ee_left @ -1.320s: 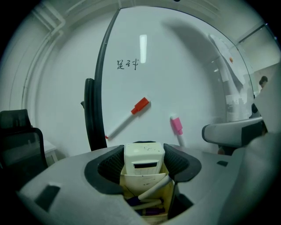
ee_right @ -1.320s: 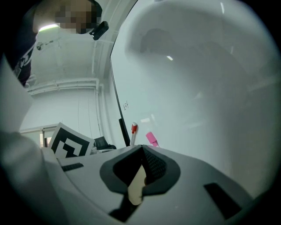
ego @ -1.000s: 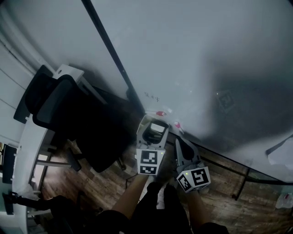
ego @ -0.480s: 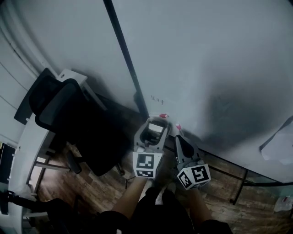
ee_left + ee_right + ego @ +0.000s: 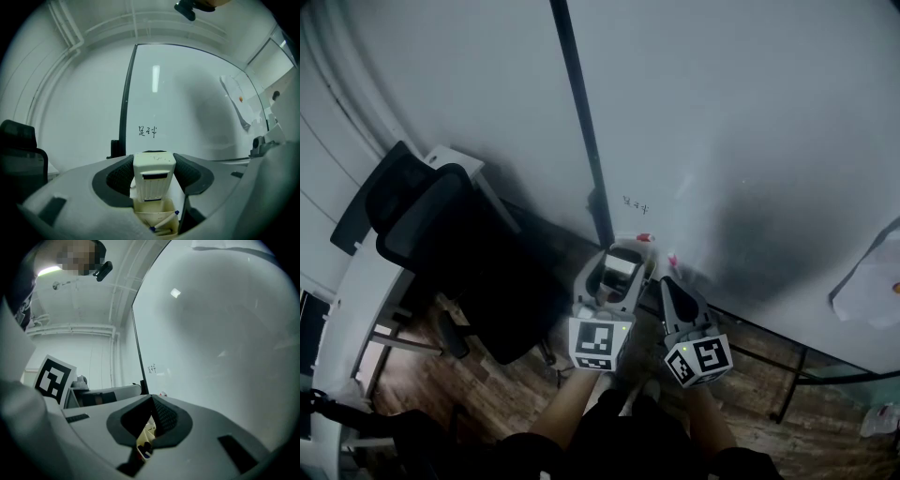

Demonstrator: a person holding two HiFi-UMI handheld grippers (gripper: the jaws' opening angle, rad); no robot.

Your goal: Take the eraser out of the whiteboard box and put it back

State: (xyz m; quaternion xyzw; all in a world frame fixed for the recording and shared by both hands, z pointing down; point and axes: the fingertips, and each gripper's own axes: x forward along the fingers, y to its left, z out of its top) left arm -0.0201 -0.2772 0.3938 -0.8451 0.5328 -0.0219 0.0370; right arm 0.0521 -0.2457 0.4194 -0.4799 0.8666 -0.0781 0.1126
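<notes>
**Eraser clamped in left tool at the mouth of the whiteboard box; right tool closed and empty**

1. Far left of the whiteboard box (image 5: 146,216): a black office chair (image 5: 450,253) stands on the wooden floor (image 5: 516,384), well apart from the box.
2. Left of the box and above it: a black upright bar (image 5: 581,122) runs up the whiteboard (image 5: 750,122). A short line of dark handwriting (image 5: 147,131) sits on the board just right of the bar, above the box.
3. Directly above the box: the left tool (image 5: 153,164) is clenched on the eraser (image 5: 154,185), one dark pad against each of its sides. The eraser is cream, upright, with a dark slot across its face. Its lower end meets the box's open top; whether it reaches inside cannot be determined.
4. Inside the box: a pen (image 5: 164,221) with a blue cap lies tilted below the eraser.
5. Just right of the box: the right tool (image 5: 151,401) has its tips pressed together and grips nothing. It points toward the box, which shows through the narrow gap beneath the tips.
6. Far right of the box: a sheet of paper (image 5: 867,286) hangs on the whiteboard.
</notes>
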